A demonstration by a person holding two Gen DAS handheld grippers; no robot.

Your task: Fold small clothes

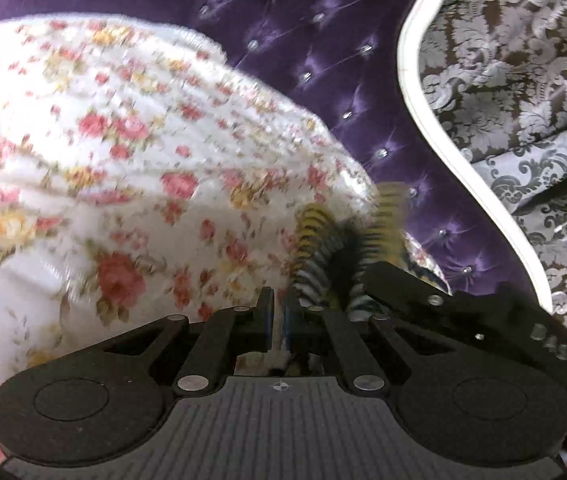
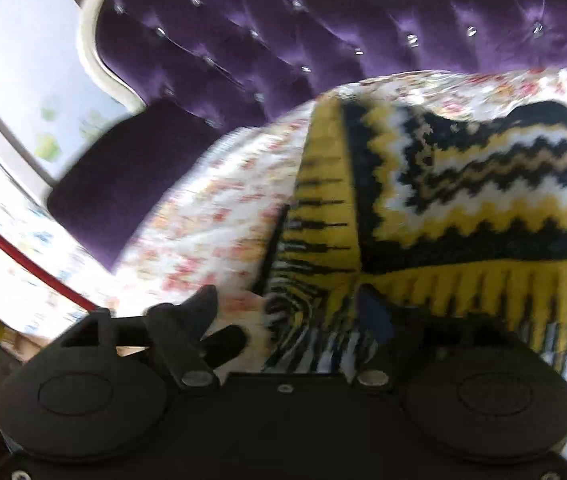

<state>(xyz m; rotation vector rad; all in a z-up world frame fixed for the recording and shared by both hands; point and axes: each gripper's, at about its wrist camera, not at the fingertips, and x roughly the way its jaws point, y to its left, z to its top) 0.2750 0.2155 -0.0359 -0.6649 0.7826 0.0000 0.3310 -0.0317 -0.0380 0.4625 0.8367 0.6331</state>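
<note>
A small knitted garment (image 2: 463,184) with yellow, black and white zigzag stripes lies on a white floral bedspread (image 2: 211,216). My right gripper (image 2: 303,316) is low at its near ribbed edge, and the knit drapes between and over the fingers; I cannot tell how far the jaws stand apart. In the left wrist view my left gripper (image 1: 279,304) has its jaws nearly together just left of the garment's ribbed edge (image 1: 323,248); whether fabric is pinched is hidden. The right gripper's body (image 1: 463,312) sits close on its right.
A purple tufted headboard (image 1: 323,60) with a white frame (image 1: 415,92) stands behind the bed. Patterned grey curtains (image 1: 523,80) hang to the right in the left wrist view. A dark purple cushion (image 2: 123,184) lies at the left in the right wrist view.
</note>
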